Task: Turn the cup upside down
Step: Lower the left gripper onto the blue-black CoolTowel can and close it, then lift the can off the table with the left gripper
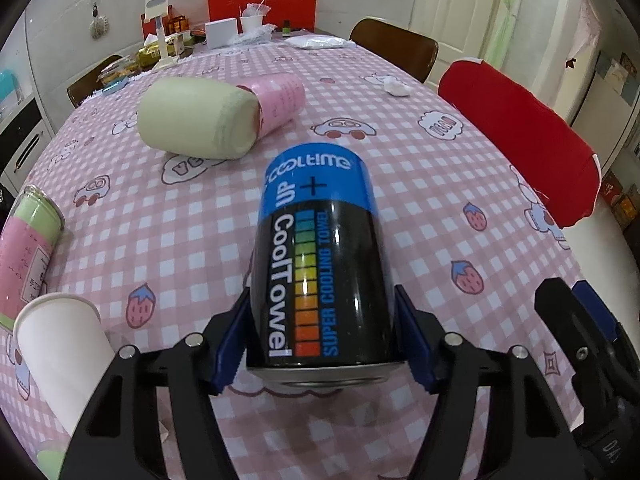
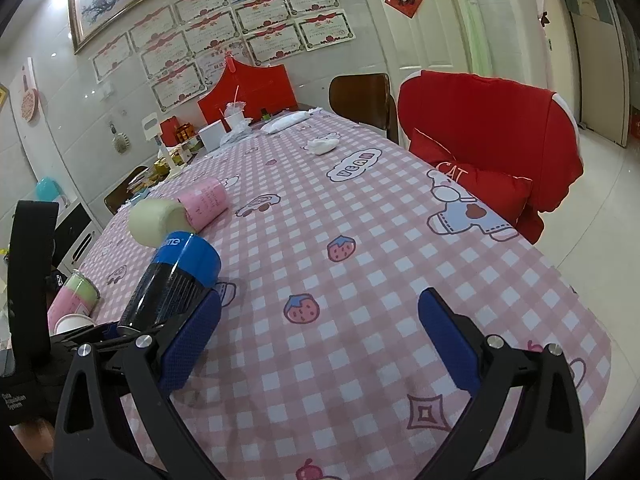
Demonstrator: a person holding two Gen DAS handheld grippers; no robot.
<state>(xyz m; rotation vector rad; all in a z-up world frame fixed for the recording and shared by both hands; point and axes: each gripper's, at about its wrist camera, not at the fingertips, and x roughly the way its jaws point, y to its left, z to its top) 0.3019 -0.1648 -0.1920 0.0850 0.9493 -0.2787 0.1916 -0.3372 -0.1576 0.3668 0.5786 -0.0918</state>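
Note:
A black and blue "CoolTowel" can-shaped cup [image 1: 320, 256] is held in my left gripper [image 1: 322, 340], tilted with its blue end away from me and its metal-rimmed end near the camera, above the pink checked tablecloth [image 1: 420, 208]. The blue pads press both its sides. It also shows in the right wrist view [image 2: 172, 280], held by the left gripper at the left. My right gripper [image 2: 320, 340] is open and empty over the cloth, to the right of the cup.
A pink and pale green can [image 1: 216, 116] lies on its side further back. Another pink and green can [image 1: 28, 252] and a white paper cup [image 1: 60, 352] are at the left. Red-covered chairs [image 2: 488, 140] stand along the right edge. Clutter sits at the far end.

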